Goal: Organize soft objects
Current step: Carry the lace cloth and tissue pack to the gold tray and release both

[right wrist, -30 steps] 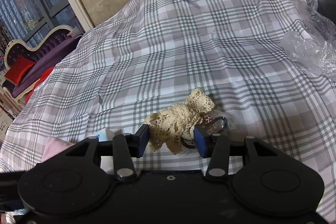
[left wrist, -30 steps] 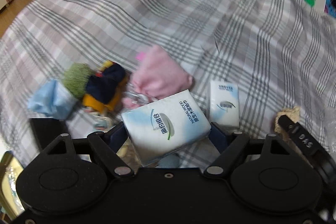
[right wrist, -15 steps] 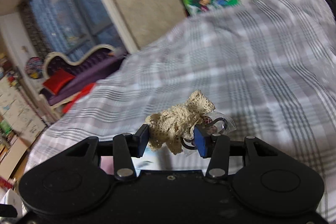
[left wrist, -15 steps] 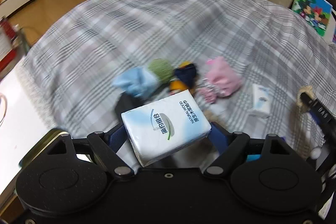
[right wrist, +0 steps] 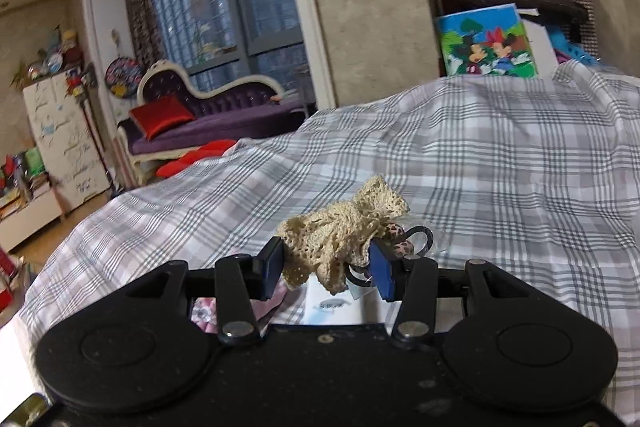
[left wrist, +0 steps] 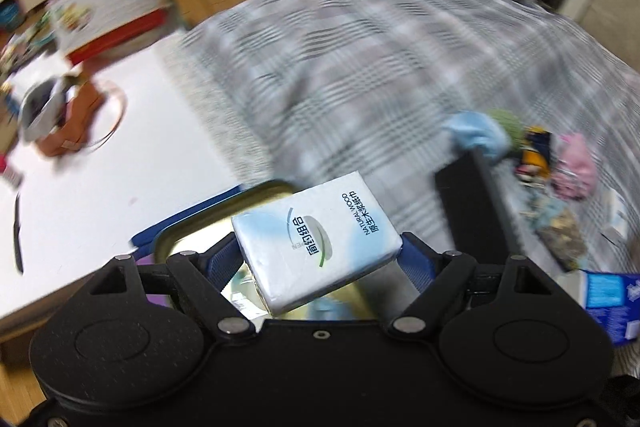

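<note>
Here the left claw (left wrist: 320,254) grips a tissue pack (left wrist: 316,243) printed "NATURAL WOOD"; the right claw (right wrist: 329,264) pinches cream lace (right wrist: 340,239).

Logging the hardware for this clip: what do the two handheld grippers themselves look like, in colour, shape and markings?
Both match. The left gripper and right gripper each have a matte black body with two round raised discs, angular black linkage arms with triangular cut-outs, silver pivot rivets, and flat blue pads on black fingers. No cables, markings, hands or sleeves show in either view.
</note>
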The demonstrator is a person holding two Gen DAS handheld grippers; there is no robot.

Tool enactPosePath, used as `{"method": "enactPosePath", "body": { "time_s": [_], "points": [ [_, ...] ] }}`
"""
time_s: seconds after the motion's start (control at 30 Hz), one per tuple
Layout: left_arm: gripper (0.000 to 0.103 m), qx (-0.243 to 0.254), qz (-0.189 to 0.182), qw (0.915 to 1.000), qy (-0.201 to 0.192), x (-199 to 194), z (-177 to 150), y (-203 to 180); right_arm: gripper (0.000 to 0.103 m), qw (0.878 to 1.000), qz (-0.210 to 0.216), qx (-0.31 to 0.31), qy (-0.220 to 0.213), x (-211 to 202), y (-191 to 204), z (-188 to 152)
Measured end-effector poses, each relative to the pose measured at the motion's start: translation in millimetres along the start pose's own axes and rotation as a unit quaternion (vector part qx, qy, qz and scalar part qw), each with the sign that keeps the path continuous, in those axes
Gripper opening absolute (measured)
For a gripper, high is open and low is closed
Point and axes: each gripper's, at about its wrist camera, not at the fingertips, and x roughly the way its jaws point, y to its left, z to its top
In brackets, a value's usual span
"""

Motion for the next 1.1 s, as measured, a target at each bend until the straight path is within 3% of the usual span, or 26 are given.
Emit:
{"method": "enactPosePath", "body": {
  "time_s": [0.2,0.37,0.47,0.67,0.9,1.1],
  "points": [
    [0.079,-0.045,0.013,0.9986,0.023,29.0,-4.2,40.0,0.045,0.997,0.063,-0.003,0.042,-33.3,13.1,20.8],
    [0.079,-0.063,0.023,0.9968,0.045,47.2,-4.1,58.8,0.045,0.983,0.141,-0.029,0.113,-64.3,49.5,33.1],
    [0.079,-0.069,0.021,0.9958,0.057,53.2,-5.5,68.1,0.045,0.966,0.187,-0.061,0.167,-76.9,83.5,25.6],
    [0.079,-0.096,0.008,0.9927,0.072,60.3,-9.2,86.2,0.045,0.917,0.277,-0.109,0.267,-88.3,155.4,-23.9],
    [0.079,-0.098,0.033,0.992,0.072,65.2,-10.4,85.5,0.045,0.883,0.282,-0.166,0.336,-93.2,214.1,-90.5],
    [0.08,-0.104,0.038,0.9909,0.076,67.8,-11.2,86.2,0.045,0.873,0.277,-0.196,0.35,-106.8,234.9,-113.1]
  ]
}}
